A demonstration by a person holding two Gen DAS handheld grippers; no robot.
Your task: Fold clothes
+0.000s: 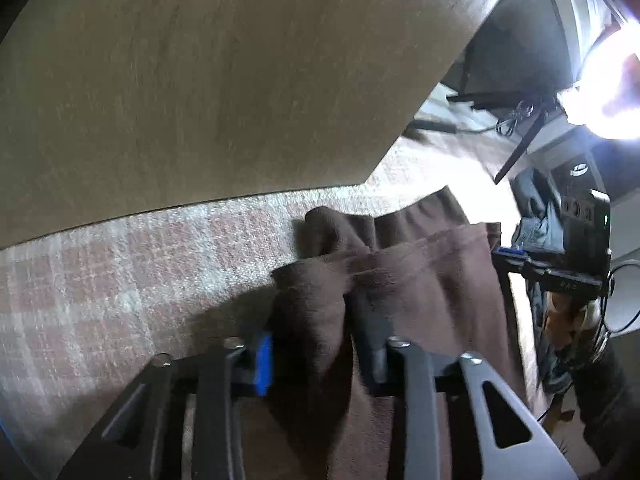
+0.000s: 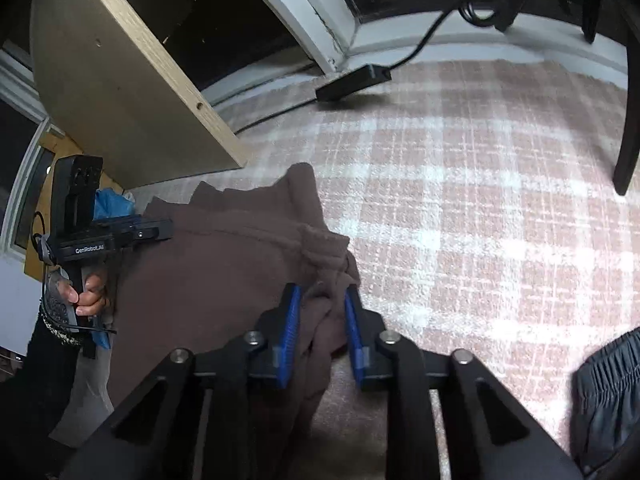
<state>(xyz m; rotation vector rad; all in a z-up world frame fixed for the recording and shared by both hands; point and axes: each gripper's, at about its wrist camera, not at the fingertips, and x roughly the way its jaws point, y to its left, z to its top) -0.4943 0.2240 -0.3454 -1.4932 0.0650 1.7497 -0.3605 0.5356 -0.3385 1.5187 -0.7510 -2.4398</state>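
Note:
A brown fleece garment (image 1: 404, 280) hangs between both grippers above a pink plaid carpet (image 1: 120, 280). My left gripper (image 1: 316, 344) is shut on a bunched edge of it; the cloth drapes over the fingers and hides one pad. In the right wrist view the same garment (image 2: 208, 272) spreads to the left, and my right gripper (image 2: 320, 320) is shut on a gathered corner between its blue pads (image 2: 290, 328). The left gripper's body (image 2: 100, 236) shows at the left, held in a hand. The right gripper's body (image 1: 576, 248) shows at the far right of the left view.
A wooden furniture panel (image 1: 200, 80) stands close ahead; it also shows in the right wrist view (image 2: 120, 92). A black power brick with cable (image 2: 352, 78) lies by the window frame. A dark chair leg (image 2: 628, 140) stands at right. A dark grey garment (image 2: 604, 392) lies lower right.

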